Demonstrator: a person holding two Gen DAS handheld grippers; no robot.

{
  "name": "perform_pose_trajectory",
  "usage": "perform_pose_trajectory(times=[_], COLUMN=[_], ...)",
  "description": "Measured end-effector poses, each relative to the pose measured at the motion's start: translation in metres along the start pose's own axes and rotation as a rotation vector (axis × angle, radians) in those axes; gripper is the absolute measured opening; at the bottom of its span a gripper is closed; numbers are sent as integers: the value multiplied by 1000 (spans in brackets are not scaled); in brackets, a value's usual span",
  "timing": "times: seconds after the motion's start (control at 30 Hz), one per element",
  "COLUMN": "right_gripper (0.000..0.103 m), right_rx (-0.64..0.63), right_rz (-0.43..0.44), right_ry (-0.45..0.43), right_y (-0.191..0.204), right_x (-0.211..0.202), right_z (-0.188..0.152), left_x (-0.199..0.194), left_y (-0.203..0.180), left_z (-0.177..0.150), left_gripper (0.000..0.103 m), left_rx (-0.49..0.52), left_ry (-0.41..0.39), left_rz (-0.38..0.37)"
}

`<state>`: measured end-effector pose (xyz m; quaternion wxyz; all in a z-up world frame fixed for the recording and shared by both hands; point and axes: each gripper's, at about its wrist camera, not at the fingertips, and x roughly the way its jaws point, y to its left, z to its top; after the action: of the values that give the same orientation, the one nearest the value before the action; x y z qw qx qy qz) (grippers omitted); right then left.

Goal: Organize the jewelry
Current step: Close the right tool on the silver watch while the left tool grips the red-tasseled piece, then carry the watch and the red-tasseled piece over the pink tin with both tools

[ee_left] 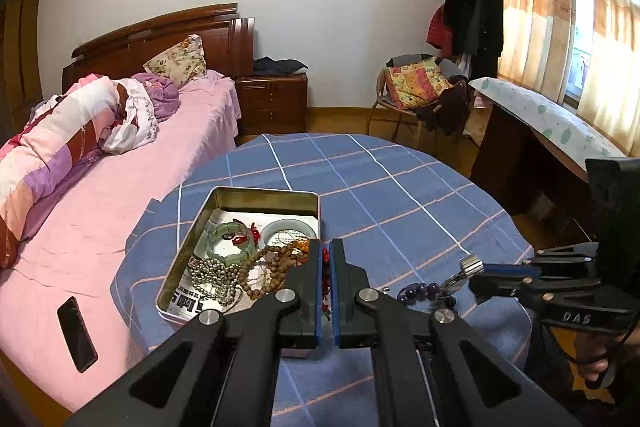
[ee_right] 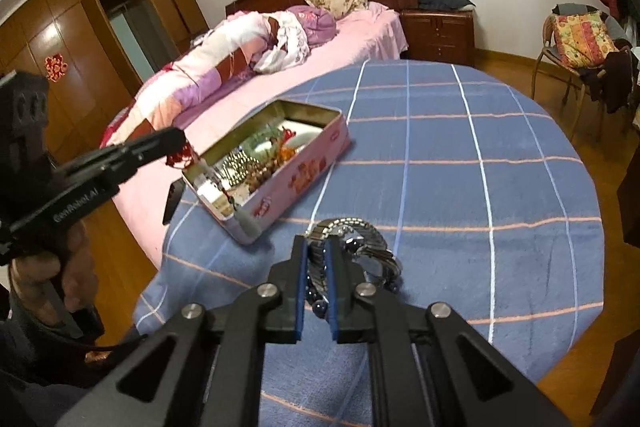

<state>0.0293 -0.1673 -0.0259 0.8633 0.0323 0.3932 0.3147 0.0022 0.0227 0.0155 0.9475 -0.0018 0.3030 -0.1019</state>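
Note:
My left gripper (ee_left: 326,251) is shut on a red knotted cord (ee_left: 327,281) just right of the open tin (ee_left: 256,191). The tin is pink-sided (ee_right: 296,183) and holds a jade bangle (ee_left: 230,241), a silver bead chain (ee_left: 212,281) and brown wooden beads (ee_left: 272,267). In the right wrist view the left gripper (ee_right: 180,141) comes in from the left with the red cord (ee_right: 182,155) hanging at its tip. My right gripper (ee_right: 316,241) is shut on the band of a silver watch (ee_right: 360,237). Purple beads (ee_right: 320,303) lie right under it, and I cannot tell whether they are lifted too.
The tin stands near the left edge of a round table under a blue checked cloth (ee_left: 380,187). A pink bed (ee_left: 120,187) with a dark phone (ee_left: 77,333) on it adjoins the table's left side. A chair (ee_left: 416,87) and a desk (ee_left: 540,123) stand beyond on the right.

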Motion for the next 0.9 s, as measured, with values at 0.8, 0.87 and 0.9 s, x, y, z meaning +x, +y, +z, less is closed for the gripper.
perform_pose_trajectory(times=[0.8,0.87,0.9], right_gripper=[11,11,11], right_rx=[-10,-21,-29], right_rz=[11,13,12], right_ry=[-81,-85,-88], right_y=[-7,-3,-2], right_x=[-16,-17,-17], right_z=[23,27,29], left_x=[-35,-36,-35], left_y=[37,40,42], left_z=[28,31,33], left_gripper=[2,2,2], left_rx=[-39,-36,-35], left_ry=[-97,-105,-108], left_rz=[65,79,86])
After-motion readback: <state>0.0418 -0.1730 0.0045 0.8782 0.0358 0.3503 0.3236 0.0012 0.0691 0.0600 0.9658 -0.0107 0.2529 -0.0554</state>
